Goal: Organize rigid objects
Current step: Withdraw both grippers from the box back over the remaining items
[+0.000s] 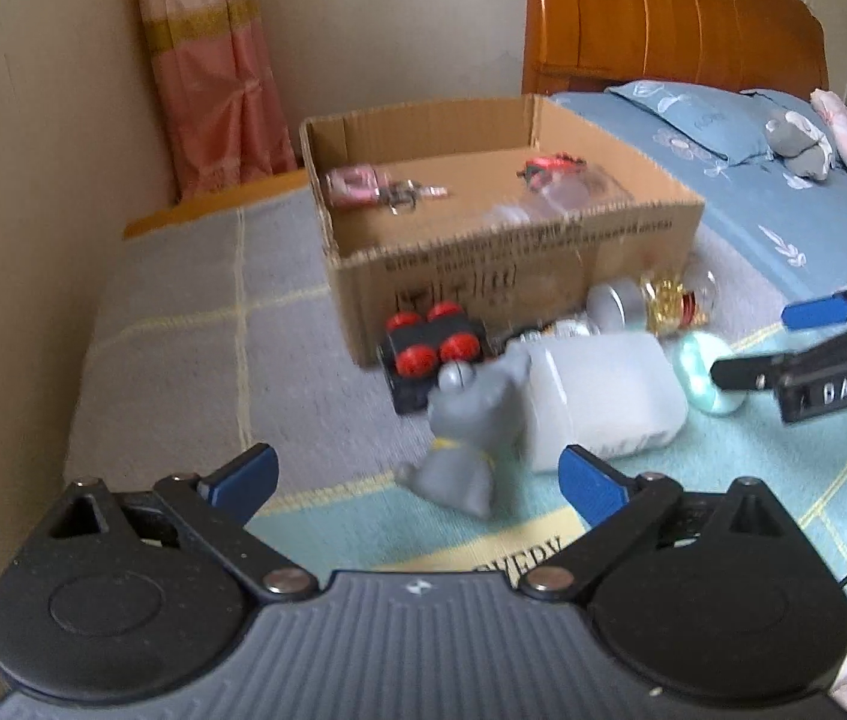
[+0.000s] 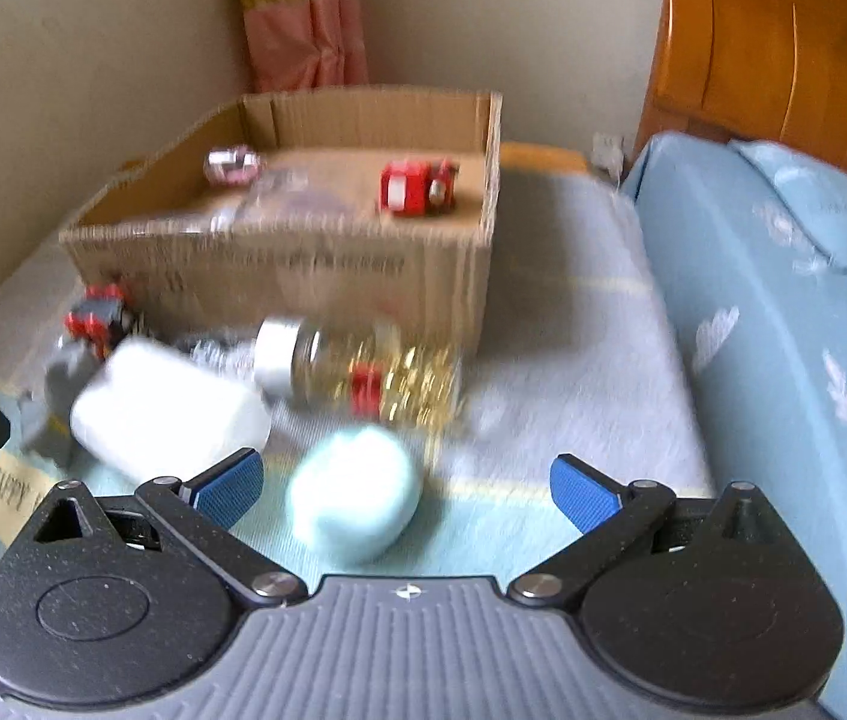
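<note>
An open cardboard box (image 1: 519, 276) (image 2: 279, 264) stands on the bed and holds a pink item (image 1: 354, 185), a red toy (image 2: 414, 186) and clear items. In front of it lie a black toy car with red wheels (image 1: 429, 348), a grey figurine (image 1: 462, 444), a white jar (image 1: 600, 396) (image 2: 165, 408), a clear jar with gold contents (image 2: 363, 372) and a pale mint case (image 2: 354, 495) (image 1: 702, 372). My left gripper (image 1: 417, 480) is open, just short of the figurine. My right gripper (image 2: 405, 489) is open around the mint case, and shows in the left wrist view (image 1: 747, 342).
A grey-and-teal checked blanket (image 1: 183, 324) covers the near bed. A blue floral quilt (image 2: 783, 324) and pillow lie to the right, below an orange wooden headboard (image 1: 663, 18). A beige wall and a pink curtain (image 1: 207, 72) stand behind the box.
</note>
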The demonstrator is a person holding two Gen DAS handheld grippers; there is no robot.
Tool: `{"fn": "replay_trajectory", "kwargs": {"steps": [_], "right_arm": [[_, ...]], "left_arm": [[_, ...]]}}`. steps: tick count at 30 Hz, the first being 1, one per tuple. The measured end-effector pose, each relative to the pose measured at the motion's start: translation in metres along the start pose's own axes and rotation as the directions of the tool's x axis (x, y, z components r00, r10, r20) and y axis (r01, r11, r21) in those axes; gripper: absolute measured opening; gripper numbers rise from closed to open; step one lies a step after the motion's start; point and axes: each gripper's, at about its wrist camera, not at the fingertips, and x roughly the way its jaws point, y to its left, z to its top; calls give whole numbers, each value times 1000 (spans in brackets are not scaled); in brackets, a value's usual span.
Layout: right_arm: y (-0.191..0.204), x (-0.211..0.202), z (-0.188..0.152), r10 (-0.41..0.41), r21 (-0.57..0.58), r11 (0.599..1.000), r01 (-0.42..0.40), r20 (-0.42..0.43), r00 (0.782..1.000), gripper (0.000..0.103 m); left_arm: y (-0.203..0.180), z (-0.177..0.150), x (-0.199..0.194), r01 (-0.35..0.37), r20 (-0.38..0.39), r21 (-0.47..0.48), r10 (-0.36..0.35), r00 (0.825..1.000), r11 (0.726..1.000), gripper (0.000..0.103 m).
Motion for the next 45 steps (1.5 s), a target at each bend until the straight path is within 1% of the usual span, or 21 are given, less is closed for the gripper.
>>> {"fn": "replay_trajectory", "kwargs": {"steps": [3,5,8,12,15,17,23,28,30,33,35,37,39,42,45], "right_arm": [[7,7,-10,-52,-14,999,52,-5,999,103],[10,13,-12,-60,-12,998,60,-14,998,103],[12,24,-13,-60,-5,998,60,-41,997,103],[12,24,-16,-48,-17,999,48,-9,999,103],[10,24,-19,-48,-15,999,48,12,999,103],[10,23,-20,-48,-17,999,48,23,999,103],[8,20,-22,-53,-12,999,53,13,999,103],[5,18,-24,-54,-12,998,54,5,999,103],[5,17,-25,-57,-9,998,57,10,998,103],[6,17,-27,-60,-5,998,60,19,998,103],[5,17,-28,-61,-3,998,61,21,998,103],[6,17,-28,-61,-3,998,61,24,998,103],[6,18,-28,-61,-3,998,61,27,998,103],[6,18,-29,-60,-3,998,60,32,998,103],[6,17,-30,-60,-4,998,60,38,997,103]], "left_arm": [[-2,-6,9,-5,-22,-2,4,1000,1000,99],[-2,-10,14,-16,-27,-2,16,1000,1000,99],[2,-13,23,-20,-46,-16,19,999,1000,99],[6,-15,31,-25,-58,-31,23,998,999,99],[9,-17,38,-45,-66,-43,42,997,998,99],[13,-19,39,-29,-65,-60,25,998,998,99],[28,-25,36,-32,-62,-86,26,998,996,100],[44,-27,34,-89,-67,-114,81,994,990,101],[46,-28,32,-94,-69,-124,86,994,988,100],[39,-30,28,-79,-74,-110,71,995,991,99],[30,-32,22,-31,-64,-100,24,998,994,99],[24,-30,18,8,-48,-113,-14,999,994,99],[19,-25,13,43,-15,-127,-46,999,991,99],[14,-13,12,65,31,-151,-61,998,986,99],[11,-4,18,63,53,-173,-54,997,983,99]]}}
